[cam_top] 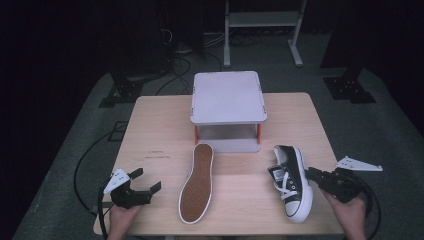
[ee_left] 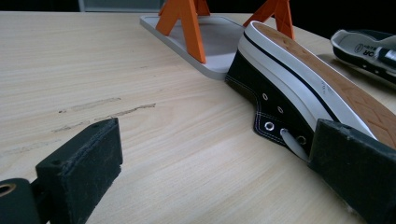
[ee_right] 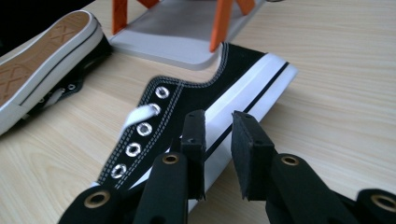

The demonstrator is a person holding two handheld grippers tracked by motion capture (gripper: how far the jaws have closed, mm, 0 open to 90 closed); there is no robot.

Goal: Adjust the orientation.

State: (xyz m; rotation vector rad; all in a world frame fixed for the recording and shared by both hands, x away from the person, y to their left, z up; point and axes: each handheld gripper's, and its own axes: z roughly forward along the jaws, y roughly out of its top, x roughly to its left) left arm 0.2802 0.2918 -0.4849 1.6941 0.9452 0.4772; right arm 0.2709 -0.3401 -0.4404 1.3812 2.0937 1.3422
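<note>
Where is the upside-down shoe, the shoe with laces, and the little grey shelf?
Upside-down black canvas shoe [cam_top: 196,185], high view, brown sole.
Black laced canvas shoe [cam_top: 299,200], high view, white rubber side.
Grey two-tier shelf with orange legs [cam_top: 227,95], high view, top board.

Bright table, dark surroundings (sharp focus)

The upright shoe [cam_top: 292,185] is black canvas with white laces, a white sole band and a thin black stripe. The overturned shoe [cam_top: 196,182] shows a brown sole rimmed white. The stand [cam_top: 228,97] is grey with orange legs; the desk [cam_top: 160,130] is pale wood.
</note>
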